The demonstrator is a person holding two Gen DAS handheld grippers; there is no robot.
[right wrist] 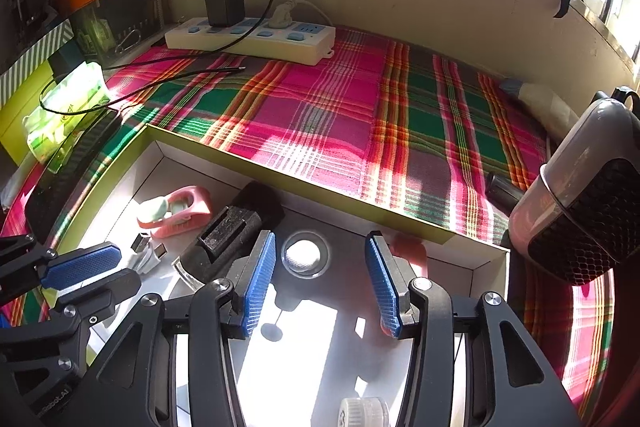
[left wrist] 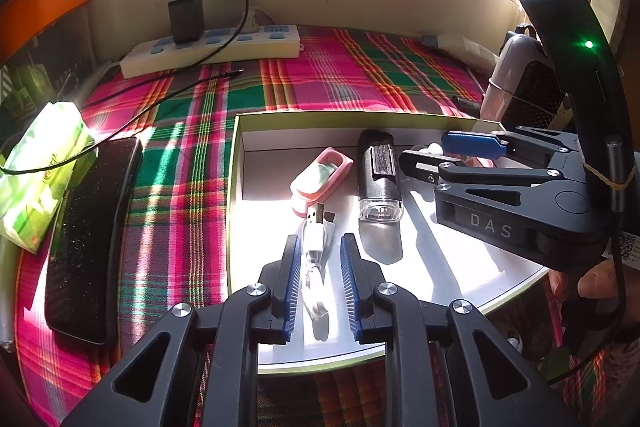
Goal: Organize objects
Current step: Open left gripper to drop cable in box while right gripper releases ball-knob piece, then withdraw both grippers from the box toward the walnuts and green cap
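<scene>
Left wrist view: the left claw (left wrist: 320,267) hangs over the near part of a shallow white box (left wrist: 240,187) with a yellow-green rim, which sits on a plaid cloth (left wrist: 192,155). Its blue-padded fingers are spread, with a folded white USB cable (left wrist: 316,247) lying on the box floor between them; neither pad touches it. Just beyond the cable lie a pink case (left wrist: 320,181) with a pale green piece inside and, to its right, a black torch (left wrist: 378,175) with a clear front. The right claw (left wrist: 444,151) reaches into the box from the right, released, with small white things between its fingers. Left of the box a black phone (left wrist: 88,239) lies beside a green tissue pack (left wrist: 40,167). A white power strip (left wrist: 212,51) with a black charger (left wrist: 186,17) sits by the wall.

Right wrist view: the right claw (right wrist: 320,281) is open above the box floor (right wrist: 488,263). A small round clear-rimmed white piece (right wrist: 304,255) lies between and just ahead of its fingers. The torch (right wrist: 228,235) is against the left finger, the pink case (right wrist: 180,211) further left, the cable plugs (right wrist: 148,251) near the left claw (right wrist: 90,273). A small pink thing (right wrist: 412,251) lies behind the right finger; I cannot tell what it is. A white cap (right wrist: 364,411) shows at the bottom edge. A grey and black hair dryer (right wrist: 580,211) rests outside the box on the right.
</scene>
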